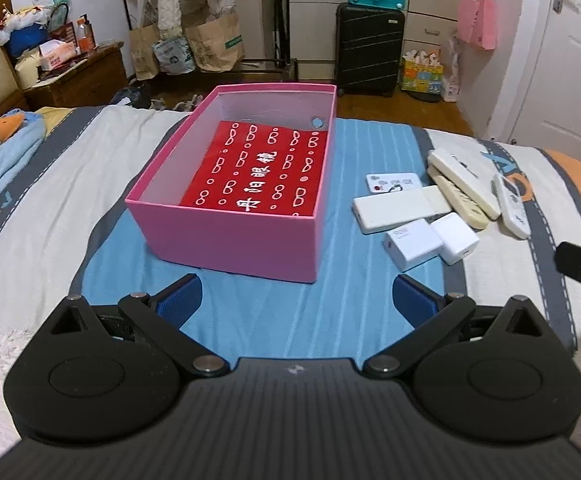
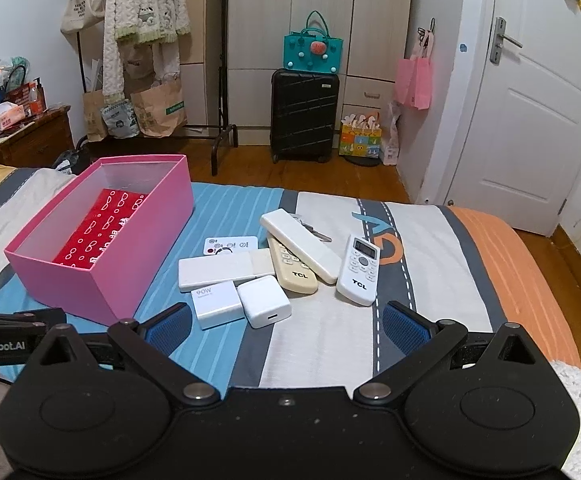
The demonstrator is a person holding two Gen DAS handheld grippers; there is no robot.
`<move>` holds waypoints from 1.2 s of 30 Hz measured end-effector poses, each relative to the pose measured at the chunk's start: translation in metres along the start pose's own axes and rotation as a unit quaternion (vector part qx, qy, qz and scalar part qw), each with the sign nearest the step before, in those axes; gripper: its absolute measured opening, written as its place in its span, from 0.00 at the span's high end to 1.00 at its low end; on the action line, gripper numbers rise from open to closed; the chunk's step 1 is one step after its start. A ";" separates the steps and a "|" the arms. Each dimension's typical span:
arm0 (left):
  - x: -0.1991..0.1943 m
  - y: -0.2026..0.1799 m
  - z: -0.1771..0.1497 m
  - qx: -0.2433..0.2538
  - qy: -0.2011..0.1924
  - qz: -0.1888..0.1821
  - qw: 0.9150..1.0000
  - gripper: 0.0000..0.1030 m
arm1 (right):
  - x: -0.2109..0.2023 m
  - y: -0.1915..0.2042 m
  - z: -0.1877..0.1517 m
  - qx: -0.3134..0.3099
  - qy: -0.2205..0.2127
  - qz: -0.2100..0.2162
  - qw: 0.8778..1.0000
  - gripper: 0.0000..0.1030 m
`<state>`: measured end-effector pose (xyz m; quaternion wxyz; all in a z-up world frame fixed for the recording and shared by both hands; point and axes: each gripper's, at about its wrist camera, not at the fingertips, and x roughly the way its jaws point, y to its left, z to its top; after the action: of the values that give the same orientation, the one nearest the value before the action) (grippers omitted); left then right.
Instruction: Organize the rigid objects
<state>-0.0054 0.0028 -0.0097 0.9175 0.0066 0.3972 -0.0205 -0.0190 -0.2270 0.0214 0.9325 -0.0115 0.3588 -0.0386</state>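
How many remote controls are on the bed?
3 long ones: a white TCL remote on the right, a cream TCL remote beside it, and a plain white remote lying across the cream one.

Both views are evenly lit by soft indoor light from above, a little cool in tone, neither dim nor harsh. Shadows are faint: the box (image 1: pixel 230 240) throws only a thin dark edge on the bed (image 1: pixel 250 320) just ahead of the left tool (image 1: pixel 296 300), and the chargers (image 2: pixel 242 304) ahead of the right tool (image 2: pixel 286 324) have weak shadows. There is mild sheen on the white door (image 2: pixel 530 100) far ahead to the right and on the box's inner wall. Fisheye distortion bends the door and the wardrobe (image 2: pixel 290 20) and curves the bed's edges; the corners go black. The center is sharp, while the tool bodies nearest the lens look slightly soft.
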 end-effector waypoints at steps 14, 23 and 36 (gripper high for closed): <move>0.002 0.000 0.001 -0.010 0.015 -0.025 1.000 0.02 | 0.001 0.000 -0.001 -0.003 -0.001 0.001 1.000 0.00; 0.001 0.003 0.002 -0.032 0.012 -0.048 0.998 0.03 | 0.002 -0.001 0.000 0.002 0.004 0.001 1.000 0.00; -0.007 -0.003 0.009 0.008 0.037 -0.036 0.999 0.02 | -0.017 -0.016 0.013 0.002 -0.050 0.082 0.995 0.00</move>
<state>-0.0041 -0.0003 0.0013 0.9007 0.0002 0.4308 -0.0560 -0.0243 -0.2421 0.0431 0.9494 0.0178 0.3112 0.0374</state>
